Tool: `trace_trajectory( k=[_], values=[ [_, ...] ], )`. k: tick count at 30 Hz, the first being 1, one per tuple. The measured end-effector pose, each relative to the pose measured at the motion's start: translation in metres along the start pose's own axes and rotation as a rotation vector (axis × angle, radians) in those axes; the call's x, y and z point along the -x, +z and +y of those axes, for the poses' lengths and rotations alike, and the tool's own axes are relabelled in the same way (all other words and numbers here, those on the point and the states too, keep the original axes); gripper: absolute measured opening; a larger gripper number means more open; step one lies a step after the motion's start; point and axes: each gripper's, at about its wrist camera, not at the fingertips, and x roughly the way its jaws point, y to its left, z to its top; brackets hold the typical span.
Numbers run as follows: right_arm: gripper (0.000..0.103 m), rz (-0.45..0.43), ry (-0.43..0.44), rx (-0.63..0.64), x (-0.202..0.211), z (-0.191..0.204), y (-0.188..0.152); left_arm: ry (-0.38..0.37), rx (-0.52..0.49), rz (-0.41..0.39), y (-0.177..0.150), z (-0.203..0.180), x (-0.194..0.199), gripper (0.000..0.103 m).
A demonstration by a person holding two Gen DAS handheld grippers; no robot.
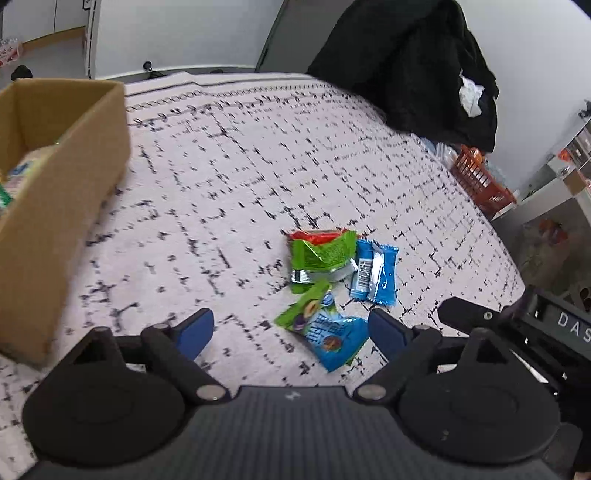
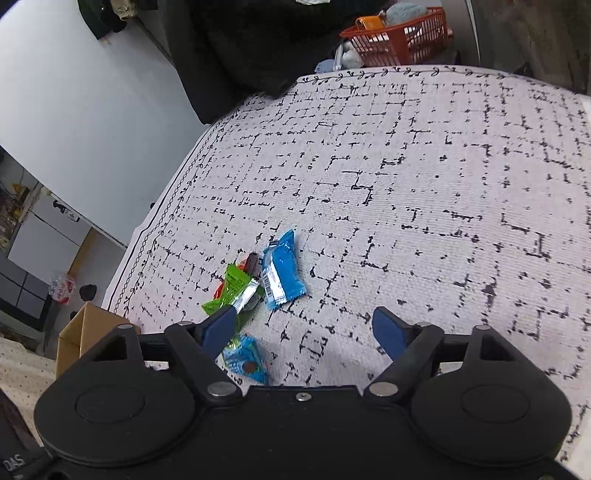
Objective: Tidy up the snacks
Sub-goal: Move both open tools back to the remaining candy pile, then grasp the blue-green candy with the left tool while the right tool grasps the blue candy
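Several snack packets lie in a small pile on a white, black-patterned cloth: a green packet [image 1: 320, 254] over a red one [image 1: 314, 234], a blue packet [image 1: 375, 271], and a blue-green packet [image 1: 327, 328] nearest me. My left gripper [image 1: 291, 330] is open and empty, just above the blue-green packet. My right gripper [image 2: 304, 330] is open and empty; the green packet [image 2: 236, 291], blue packet [image 2: 282, 271] and blue-green packet [image 2: 245, 358] lie by its left finger. A cardboard box [image 1: 55, 206] with snacks inside stands at the left.
A dark coat [image 1: 406, 66] hangs over the cloth's far right edge. An orange basket [image 1: 480, 181] stands beyond the right edge; it also shows in the right wrist view [image 2: 399, 35]. The right gripper's body [image 1: 517, 325] is close on the right.
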Motion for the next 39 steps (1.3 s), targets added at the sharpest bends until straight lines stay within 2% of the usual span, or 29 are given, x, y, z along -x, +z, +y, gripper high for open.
trace_trajectory(
  k=[4, 7, 8, 9, 11, 17, 23, 29, 31, 35, 39],
  values=[
    [0.077, 0.014, 0.014, -0.016, -0.013, -0.006, 0.003, 0.008, -0.008, 0.034, -0.002, -0.008, -0.02, 0.082],
    [0.076, 0.024, 0.017, -0.015, -0.023, -0.008, 0.007, 0.025, 0.009, 0.079, -0.006, -0.009, -0.035, 0.068],
    [0.075, 0.028, 0.017, -0.014, -0.027, -0.008, 0.008, 0.038, 0.002, 0.073, -0.006, -0.01, -0.036, 0.061],
    [0.075, 0.03, 0.018, -0.014, -0.029, -0.007, 0.009, 0.044, -0.009, 0.066, -0.006, -0.011, -0.036, 0.048],
    [0.074, 0.033, 0.02, -0.006, -0.035, -0.005, 0.009, 0.024, 0.005, 0.069, -0.004, -0.008, -0.036, 0.036],
    [0.072, 0.033, 0.022, 0.052, -0.053, 0.01, 0.013, 0.043, 0.045, 0.057, 0.006, 0.006, -0.029, 0.023],
    [0.072, 0.023, -0.021, 0.096, -0.067, 0.024, 0.018, 0.047, 0.074, 0.04, 0.015, 0.022, -0.02, 0.019],
    [0.065, 0.022, -0.065, 0.143, -0.079, 0.032, 0.017, 0.054, 0.104, 0.018, 0.023, 0.037, -0.012, 0.017],
    [0.058, 0.02, -0.079, 0.165, -0.082, 0.036, 0.016, 0.053, 0.107, 0.014, 0.024, 0.039, -0.009, 0.017],
    [0.03, 0.032, -0.092, 0.205, -0.084, 0.039, 0.012, 0.055, 0.114, 0.002, 0.026, 0.043, -0.002, 0.017],
    [0.02, 0.036, -0.076, 0.207, -0.08, 0.04, 0.008, 0.061, 0.123, -0.004, 0.026, 0.047, 0.004, 0.017]
  ],
)
